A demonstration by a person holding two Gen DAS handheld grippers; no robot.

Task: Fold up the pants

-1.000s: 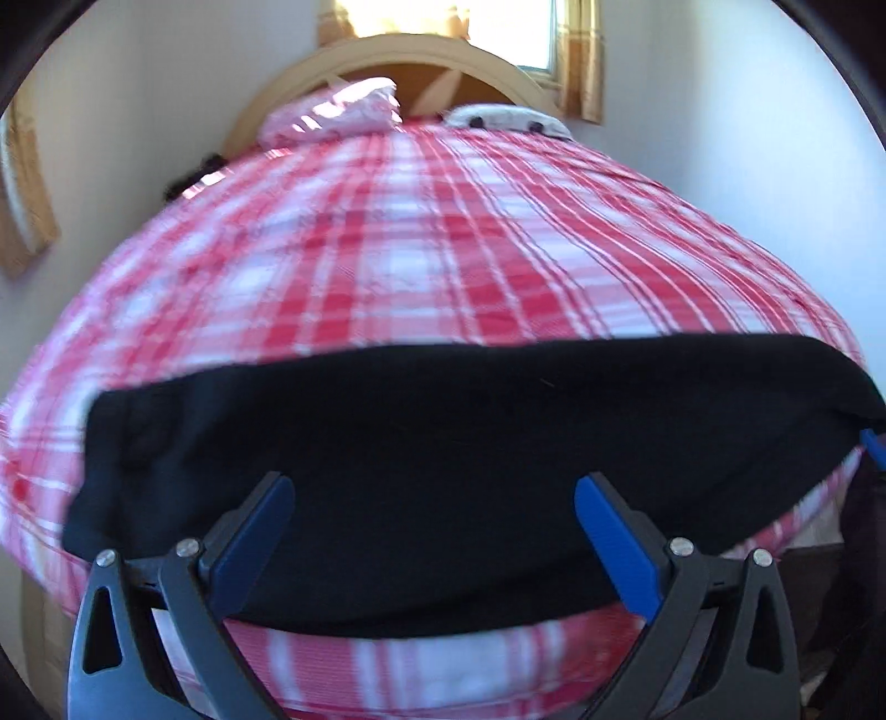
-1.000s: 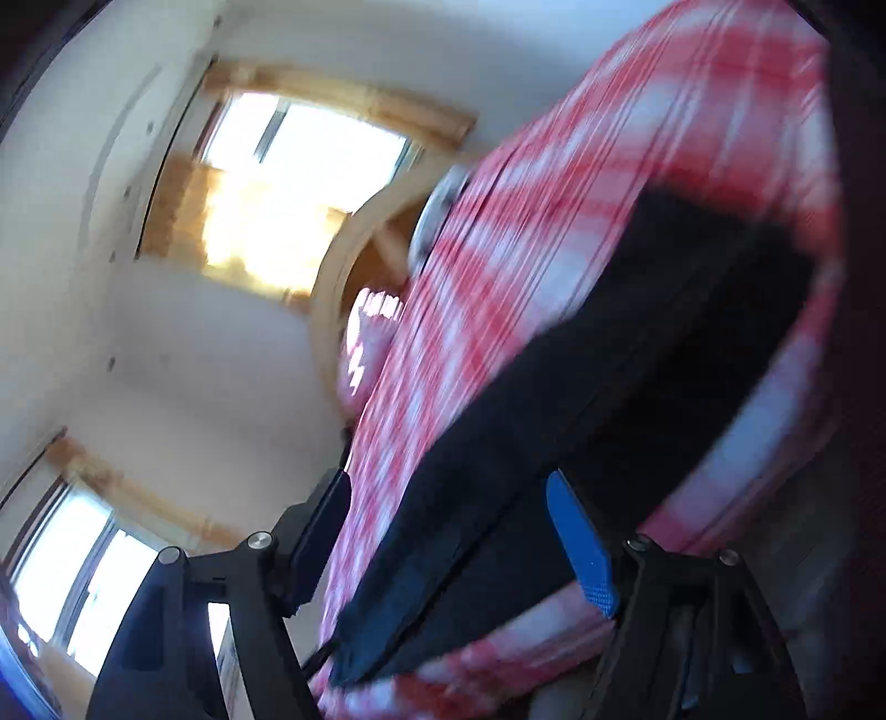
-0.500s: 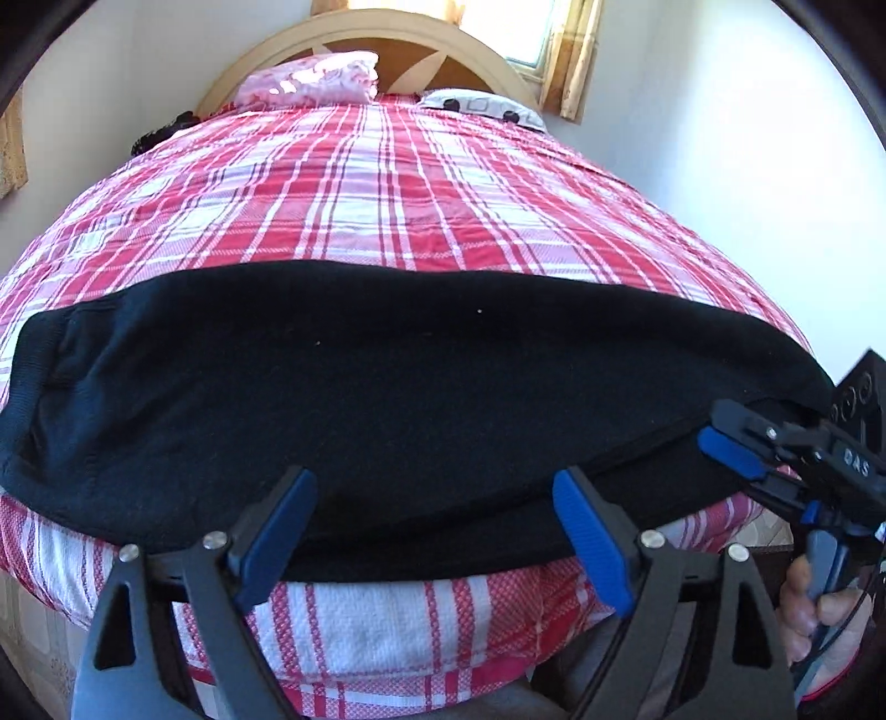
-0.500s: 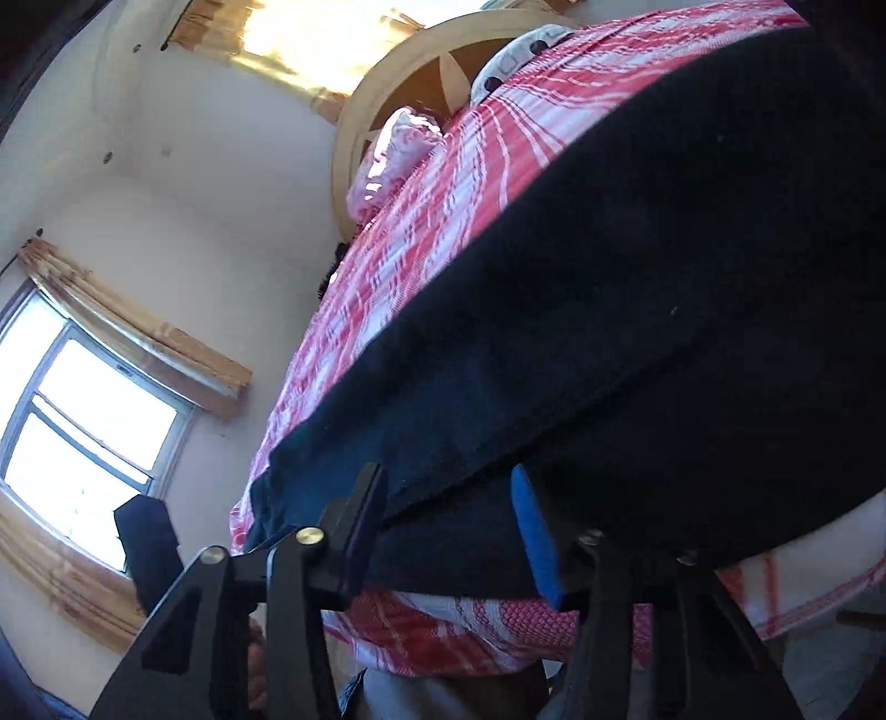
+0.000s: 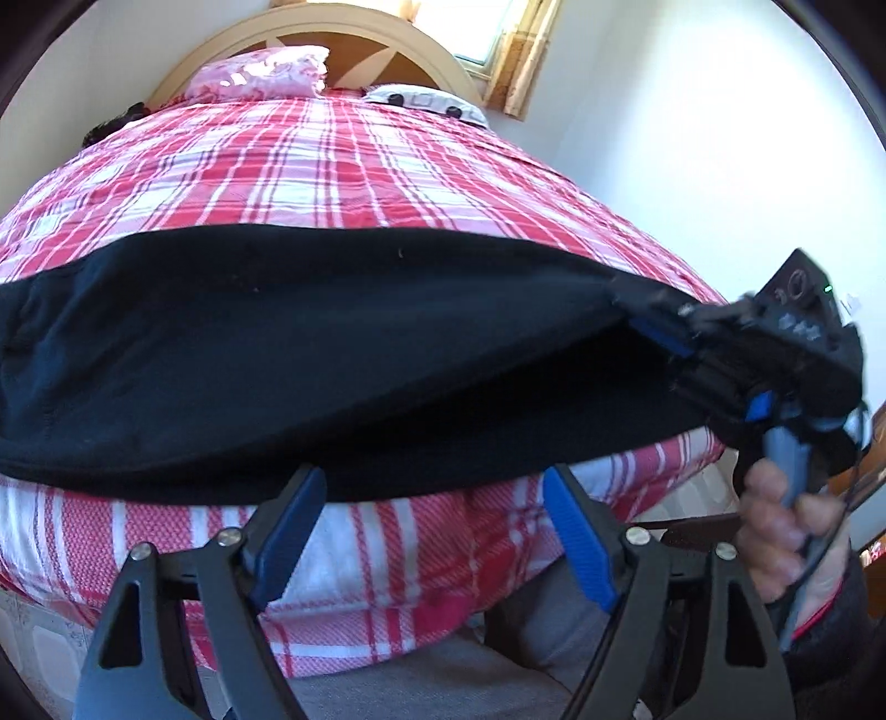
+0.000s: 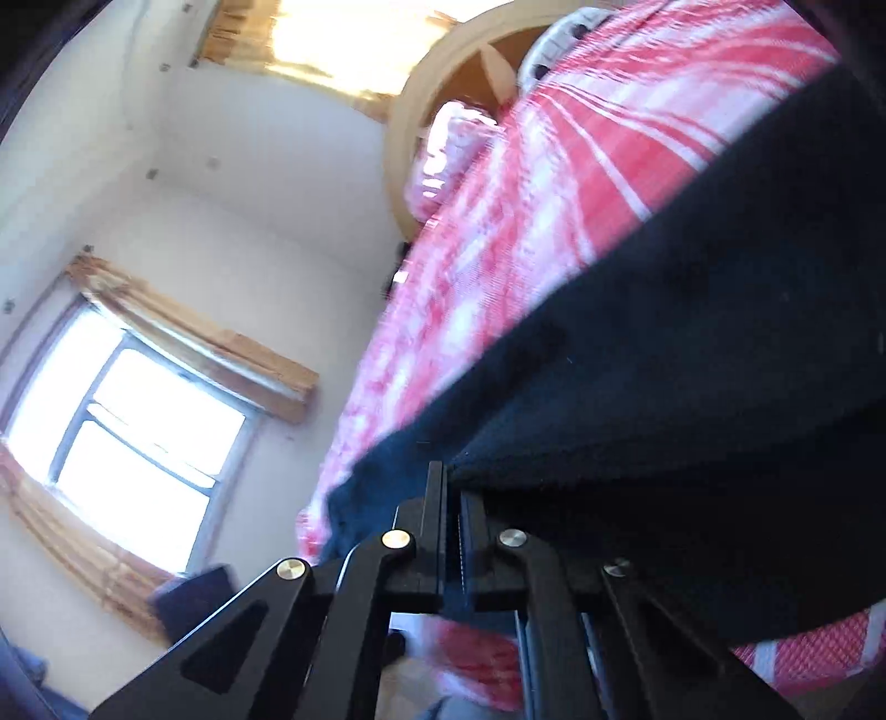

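Your right gripper point(image 6: 451, 498) has clamped down on the edge of the black pants point(image 5: 310, 354); its jaws, which stood apart a second ago, have just been closing and now meet with dark cloth pinched between them. From the left wrist view you see that same right gripper point(image 5: 662, 332) biting the right end of the pants, your right hand point(image 5: 786, 531) wrapped round its handle. A second ago it was not in that view at all; half a second ago it sat lower at the pants' corner.

Your left gripper point(image 5: 429, 515) is still spread, though its jaws have just been closing a little. Its blue pads hang at the near hem of the pants, with nothing gripped; whether they touch the cloth you cannot tell.

The pants lie stretched across the near end of the bed, on the red plaid cover point(image 5: 310, 166). Beyond them sit a pink pillow point(image 5: 260, 75) and the arched wooden headboard point(image 5: 354, 25).
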